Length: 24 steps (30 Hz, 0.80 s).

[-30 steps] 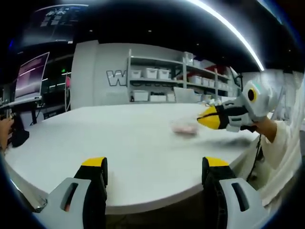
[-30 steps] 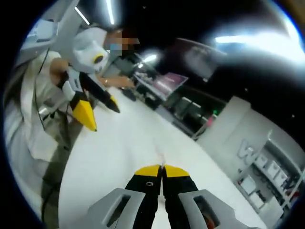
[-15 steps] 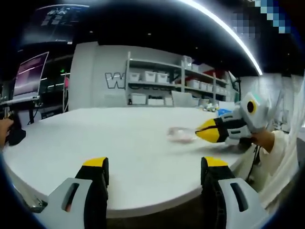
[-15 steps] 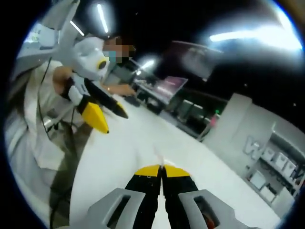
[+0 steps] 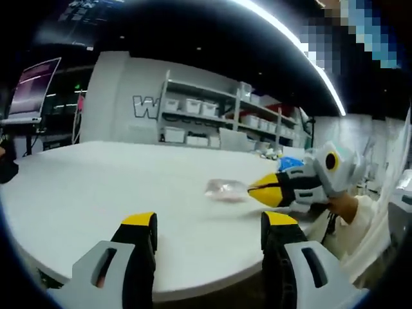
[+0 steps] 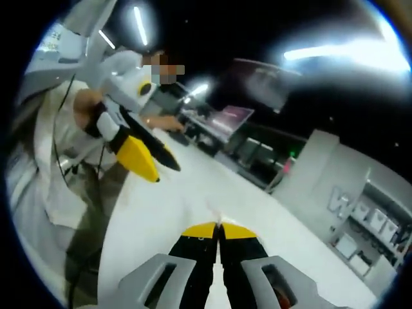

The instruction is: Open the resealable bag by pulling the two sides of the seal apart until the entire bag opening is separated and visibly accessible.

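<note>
Clear plastic resealable bag [image 5: 226,189] lies on white table [image 5: 96,193], touching right gripper [image 5: 257,190] tip; jaws closed, grip on bag unconfirmed. Left gripper [image 5: 203,226] wide open, empty, near table edge. Bag likely light, limp, slippery; grip seal lips w/ both grippers.

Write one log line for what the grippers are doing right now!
left gripper: open, off bag | right gripper: shut on bag edge | bag: on table, seal not visibly opened

Clear resealable bag [image 5: 226,189], pinkish contents, lying flat on white table [image 5: 96,193], near right gripper [image 5: 257,191] tips; seal state unclear.
</note>
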Each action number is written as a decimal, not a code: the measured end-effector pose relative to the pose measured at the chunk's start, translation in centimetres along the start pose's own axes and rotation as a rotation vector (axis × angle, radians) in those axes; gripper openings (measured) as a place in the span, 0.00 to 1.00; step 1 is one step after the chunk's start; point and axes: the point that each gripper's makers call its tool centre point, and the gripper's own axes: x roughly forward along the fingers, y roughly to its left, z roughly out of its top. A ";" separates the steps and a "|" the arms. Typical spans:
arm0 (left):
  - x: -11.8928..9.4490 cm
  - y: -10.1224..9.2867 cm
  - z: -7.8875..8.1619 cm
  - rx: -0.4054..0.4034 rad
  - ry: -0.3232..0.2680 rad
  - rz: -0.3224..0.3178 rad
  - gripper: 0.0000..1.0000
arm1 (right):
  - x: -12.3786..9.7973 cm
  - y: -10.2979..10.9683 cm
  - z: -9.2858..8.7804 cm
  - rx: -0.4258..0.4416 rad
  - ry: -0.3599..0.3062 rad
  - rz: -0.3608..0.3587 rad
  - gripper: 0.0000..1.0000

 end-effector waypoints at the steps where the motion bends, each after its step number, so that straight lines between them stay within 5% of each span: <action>1: 0.1 -0.4 0.3 -0.037 -0.021 -0.023 0.58 | 0.0 0.1 0.0 -0.004 0.000 0.002 0.00; 3: 0.3 -0.9 0.7 -0.106 -0.046 -0.057 0.54 | 0.0 0.3 -0.1 -0.015 0.003 0.006 0.00; 9: 0.9 -1.0 0.2 -0.088 -0.019 -0.055 0.51 | 0.0 0.3 0.0 -0.007 -0.008 0.007 0.00; 14: 1.4 -2.4 0.7 -0.249 -0.046 -0.147 0.36 | -0.1 0.3 0.2 -0.001 -0.019 0.004 0.00; 16: 1.7 -2.7 1.8 -0.356 -0.117 -0.174 0.37 | -0.1 0.4 0.2 -0.015 -0.018 0.002 0.00; 19: 2.0 -2.9 2.1 -0.487 -0.122 -0.207 0.38 | -0.2 0.4 0.3 -0.026 -0.024 -0.005 0.00; 24: 2.4 -3.4 1.3 -0.516 -0.080 -0.220 0.31 | -0.2 0.5 0.4 -0.011 -0.035 -0.001 0.00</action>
